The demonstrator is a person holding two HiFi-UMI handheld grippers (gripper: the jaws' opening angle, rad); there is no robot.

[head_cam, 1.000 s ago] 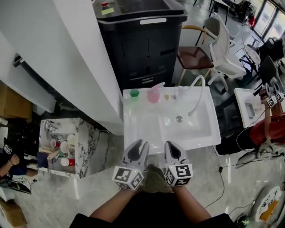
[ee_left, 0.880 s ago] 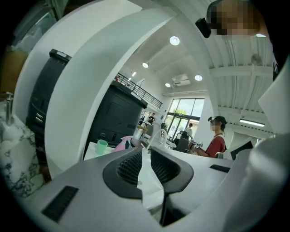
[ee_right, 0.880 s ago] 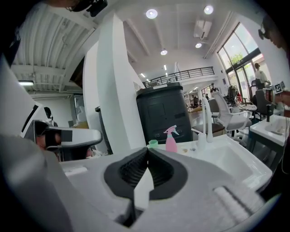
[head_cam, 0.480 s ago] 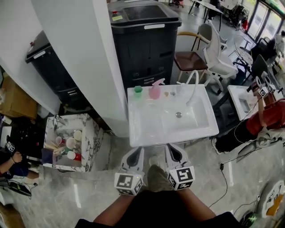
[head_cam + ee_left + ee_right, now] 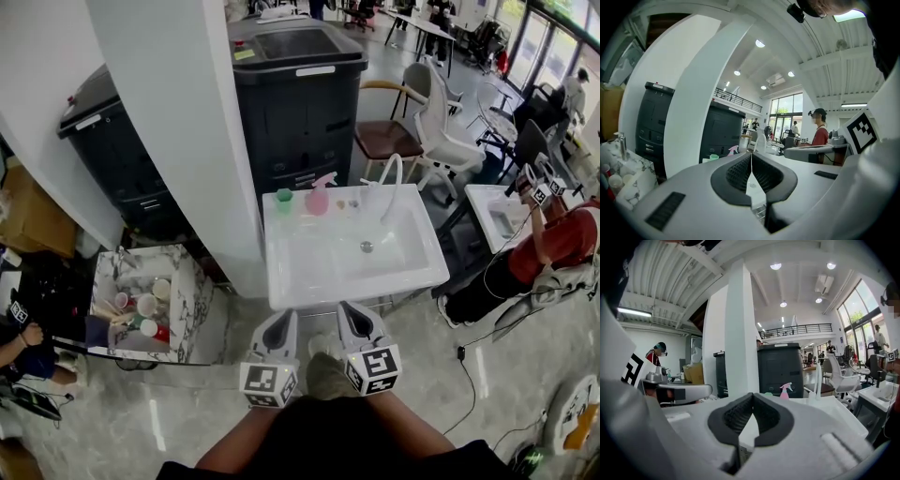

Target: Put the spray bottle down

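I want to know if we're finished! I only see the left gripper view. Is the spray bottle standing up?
Observer: Yes. The head view shows the pink spray bottle upright at the back edge of the white sink.
Child: Is the right gripper holding anything?
Observer: No, the right gripper is shut and empty.
Child: Are we over the sink?
Observer: No, the left gripper and the right one sit short of its front edge.

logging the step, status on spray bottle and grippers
Shut and empty: left gripper, right gripper. Pink spray bottle upright on back ledge of sink, beside green cup. Nothing in the way.
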